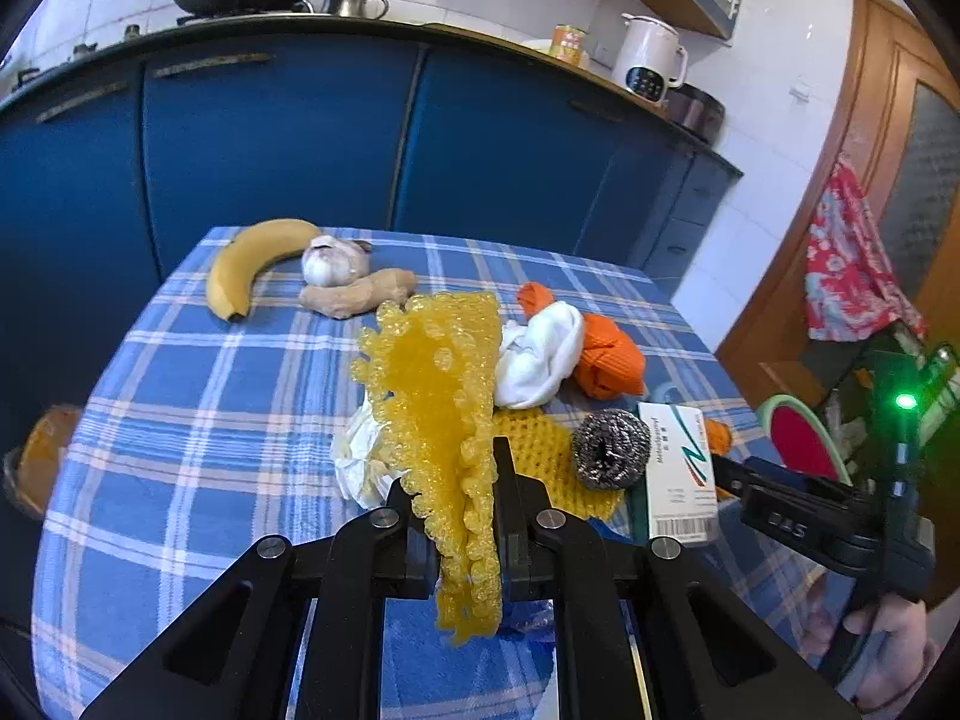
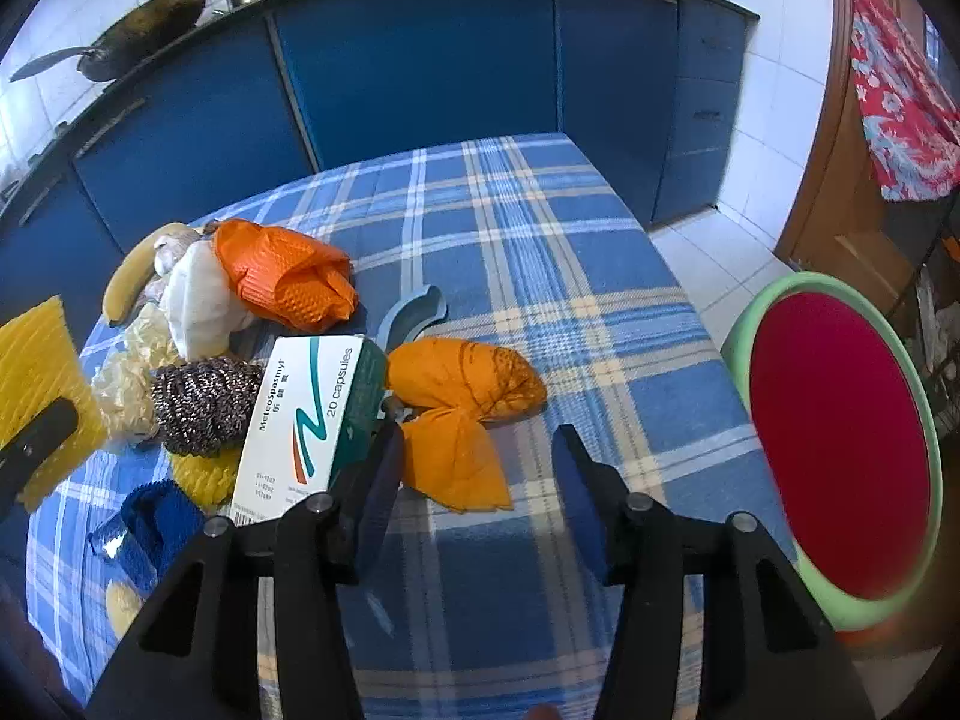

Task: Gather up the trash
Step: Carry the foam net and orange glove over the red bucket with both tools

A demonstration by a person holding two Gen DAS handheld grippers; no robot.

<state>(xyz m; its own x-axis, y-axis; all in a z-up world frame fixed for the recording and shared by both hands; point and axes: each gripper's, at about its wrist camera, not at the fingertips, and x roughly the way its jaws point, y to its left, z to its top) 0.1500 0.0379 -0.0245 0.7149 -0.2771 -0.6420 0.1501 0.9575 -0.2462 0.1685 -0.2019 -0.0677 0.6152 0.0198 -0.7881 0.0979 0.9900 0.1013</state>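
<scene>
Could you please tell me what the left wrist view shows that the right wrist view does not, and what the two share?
Only the left wrist view shows the left gripper shut on the yellow foam net, plus the ginger and the white kettle. Only the right wrist view shows the right gripper, jaws apart with nothing pressed between them, the orange wrapper just ahead of it, and a blue cloth. Both show the capsule box, steel scourer, banana and checked tablecloth.

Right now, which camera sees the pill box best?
The right wrist view: the pill box lies close, its whole printed top readable, beside the scrubber. The left wrist view shows only a narrow slanted part of it at the right, partly behind the right tongs.
</scene>
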